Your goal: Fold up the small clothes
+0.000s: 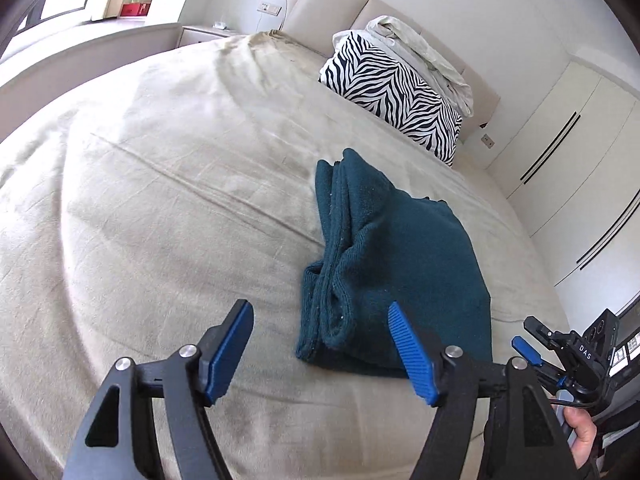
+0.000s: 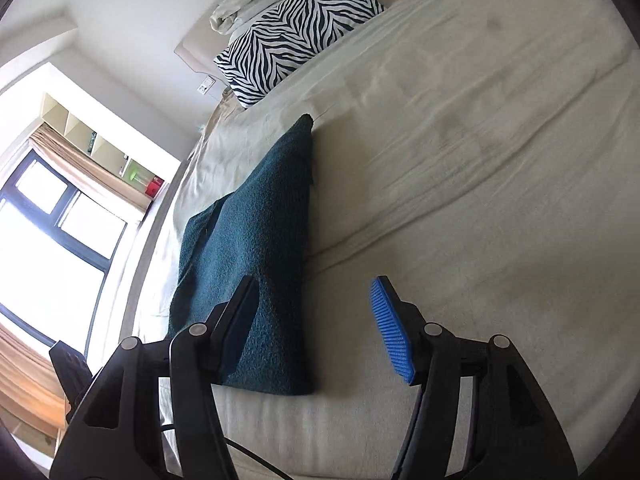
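Beige bed (image 1: pixel 160 200) carries folded teal garment (image 1: pixel 400 248) and zebra pillow (image 1: pixel 392 92)

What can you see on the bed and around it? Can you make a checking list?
Surface: beige bed cover, lightly creased.
Job's things: dark teal garment, folded into layers, lying flat near the bed's edge.
Clutter: zebra-print pillow by the headboard, pale bundled bedding on top of it.
Grippers: left hand-held gripper open, holding nothing; right hand-held gripper open, holding nothing, one finger above the garment.
Cables: black cable below the right hand-held gripper.
Surroundings: window, white wardrobe doors, wall sockets.
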Demonstrator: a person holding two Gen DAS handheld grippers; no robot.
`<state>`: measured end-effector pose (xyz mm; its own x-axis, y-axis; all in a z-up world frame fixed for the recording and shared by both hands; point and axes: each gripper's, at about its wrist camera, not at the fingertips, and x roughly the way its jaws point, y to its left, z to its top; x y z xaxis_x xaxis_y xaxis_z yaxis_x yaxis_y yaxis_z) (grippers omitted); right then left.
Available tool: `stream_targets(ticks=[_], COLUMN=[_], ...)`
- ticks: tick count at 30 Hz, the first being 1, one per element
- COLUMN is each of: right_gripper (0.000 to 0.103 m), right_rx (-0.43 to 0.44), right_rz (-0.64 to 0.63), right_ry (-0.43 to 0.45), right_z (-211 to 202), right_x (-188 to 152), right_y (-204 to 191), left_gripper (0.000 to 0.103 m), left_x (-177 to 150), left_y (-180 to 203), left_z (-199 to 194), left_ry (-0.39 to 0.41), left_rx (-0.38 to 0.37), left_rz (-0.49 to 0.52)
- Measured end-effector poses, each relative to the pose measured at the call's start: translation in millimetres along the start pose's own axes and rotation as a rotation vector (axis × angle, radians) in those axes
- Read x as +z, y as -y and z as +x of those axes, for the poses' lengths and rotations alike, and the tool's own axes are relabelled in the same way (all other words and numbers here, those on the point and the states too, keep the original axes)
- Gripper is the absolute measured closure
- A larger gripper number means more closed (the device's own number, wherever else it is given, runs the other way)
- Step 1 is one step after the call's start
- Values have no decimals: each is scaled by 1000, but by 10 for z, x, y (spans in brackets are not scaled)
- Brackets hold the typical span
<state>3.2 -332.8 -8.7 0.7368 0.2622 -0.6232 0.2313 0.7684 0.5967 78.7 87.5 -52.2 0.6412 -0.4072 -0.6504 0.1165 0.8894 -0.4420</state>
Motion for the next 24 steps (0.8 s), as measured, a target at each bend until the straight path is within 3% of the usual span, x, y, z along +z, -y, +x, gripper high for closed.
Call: stream_targets(ticks=[2,4,11,14,17,20,22,23,24], right_gripper=[45,45,44,44,44,41,20,4,0], right_rx=[25,69,159,116,3,-157,-223,-248,-266], right_rz=[-46,-58,64,10,-152,-346,-441,-479,-511], right_ry=[-17,-44,-176,-144,-39,159,306,377,447], right_z=[-52,-67,184,192,-22,-342,-570,-680,-788], right_x=[-62,-144,-473,-476,-458,-499,-554,-577,-607], right_y=[-97,-140,-102,-213,-479,-804,-992,-1069,-1132], left_gripper=[26,18,16,10,1,0,0,0,0], left_x=[-92,-176,-510,-615,-612,-588,-538,-496,-432], left_y=[132,231,283,306,465,724,852,894,916], left_z=[-164,-300,-585,-699,-909,-1179,-1306,-1355,-1394], left_ry=[36,56,48,71,192,386,468,487,492], left_rx=[23,30,13,72,195,358,441,454,460], left_rz=[48,76,60,109,204,332,377,384,386])
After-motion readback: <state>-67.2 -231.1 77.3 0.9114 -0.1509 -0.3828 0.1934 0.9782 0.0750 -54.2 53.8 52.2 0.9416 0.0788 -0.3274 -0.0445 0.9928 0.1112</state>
